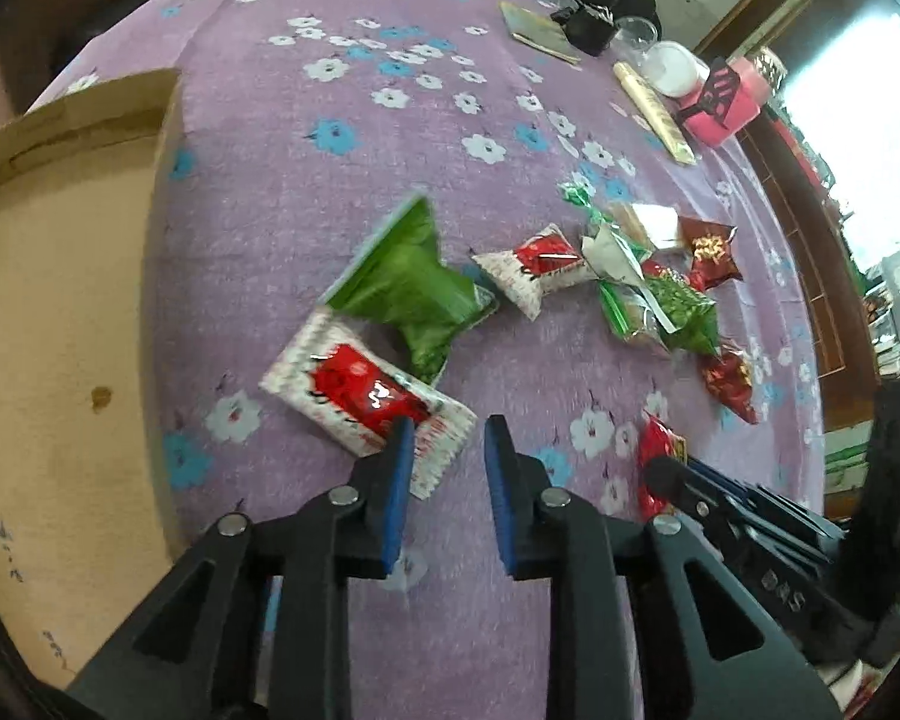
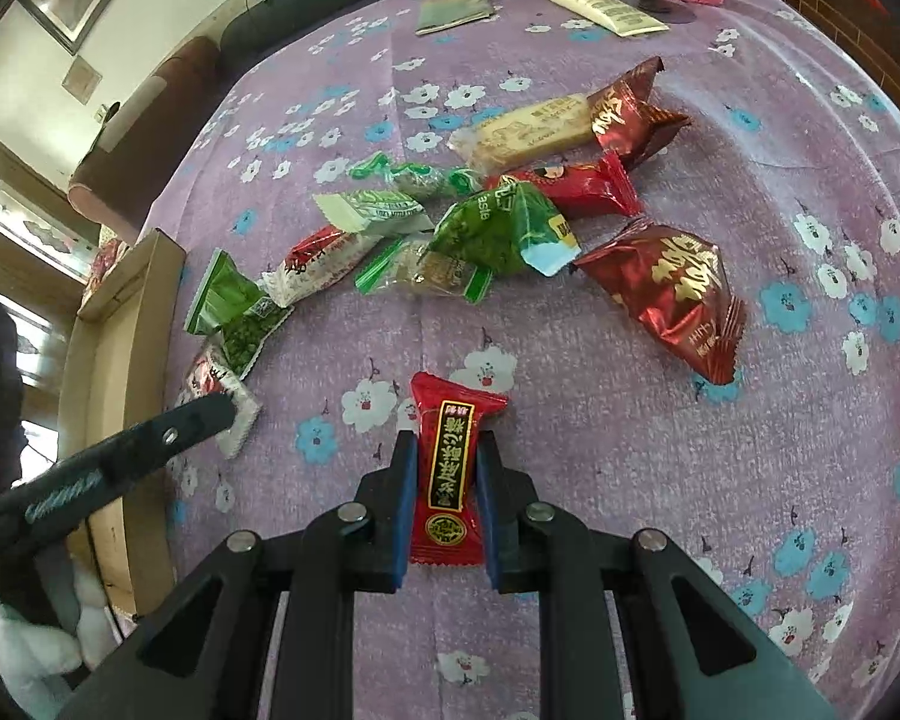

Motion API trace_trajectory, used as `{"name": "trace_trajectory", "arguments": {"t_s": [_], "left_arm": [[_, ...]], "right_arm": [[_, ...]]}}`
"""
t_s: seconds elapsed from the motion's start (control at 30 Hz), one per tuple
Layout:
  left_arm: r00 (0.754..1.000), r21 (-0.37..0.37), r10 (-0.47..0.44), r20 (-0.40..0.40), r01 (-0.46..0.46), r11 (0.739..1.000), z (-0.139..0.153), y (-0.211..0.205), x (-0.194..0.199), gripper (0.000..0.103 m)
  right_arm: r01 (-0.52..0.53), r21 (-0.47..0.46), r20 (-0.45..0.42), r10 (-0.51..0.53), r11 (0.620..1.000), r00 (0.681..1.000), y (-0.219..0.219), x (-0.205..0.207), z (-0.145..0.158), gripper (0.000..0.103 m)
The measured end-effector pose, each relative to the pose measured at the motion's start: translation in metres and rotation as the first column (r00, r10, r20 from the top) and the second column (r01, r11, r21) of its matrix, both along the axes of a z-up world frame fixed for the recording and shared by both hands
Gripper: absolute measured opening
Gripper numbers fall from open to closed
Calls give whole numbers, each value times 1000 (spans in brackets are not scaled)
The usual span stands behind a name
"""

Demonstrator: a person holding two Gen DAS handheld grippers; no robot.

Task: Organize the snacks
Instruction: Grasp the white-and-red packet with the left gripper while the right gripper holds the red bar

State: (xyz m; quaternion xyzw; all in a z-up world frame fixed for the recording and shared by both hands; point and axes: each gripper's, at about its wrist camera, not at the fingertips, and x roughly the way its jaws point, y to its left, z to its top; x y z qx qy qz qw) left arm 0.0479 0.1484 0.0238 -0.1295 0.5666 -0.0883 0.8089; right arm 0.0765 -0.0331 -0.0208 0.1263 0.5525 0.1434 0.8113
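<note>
1. Two tongs work at once: the right tongs [image 2: 447, 456] are clamped on a red snack packet [image 2: 448, 468], lifted just above the purple floral counter [image 2: 720, 480].
2. Left tongs [image 1: 450, 438] stand slightly apart, empty, one pad over the corner of a red-and-white snack packet [image 1: 366, 390].
3. Best carry the held packet left to the cardboard box [image 1: 60, 300], gripping mid-wrapper to avoid slipping.

Glossy foil snack wrappers [image 2: 669, 294], matt tablecloth [image 2: 630, 450]
</note>
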Motion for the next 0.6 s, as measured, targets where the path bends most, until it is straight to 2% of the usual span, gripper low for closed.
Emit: {"name": "trace_trajectory", "arguments": {"t_s": [0.13,0.23,0.33,0.43,0.6], "left_arm": [[999,85,-45,20,43,995,0,-25,7,26],[999,48,-27,29,26,999,5,-24,5,26],[999,55,14,33,-15,998,7,-14,6,38],[998,41,64,10,-65,997,3,-2,16,39],[998,146,60,25,-63,987,5,-7,34,46]], "right_arm": [[-13,7,5,13,1000,1000,-2,-2,0,17],[-24,14,5,24,1000,1000,-2,-1,0,17],[-33,29,3,33,999,999,-5,-2,-1,17],[-38,44,4,38,998,999,-8,-3,-1,17],[-47,53,9,46,998,999,-8,-3,-1,17]]}}
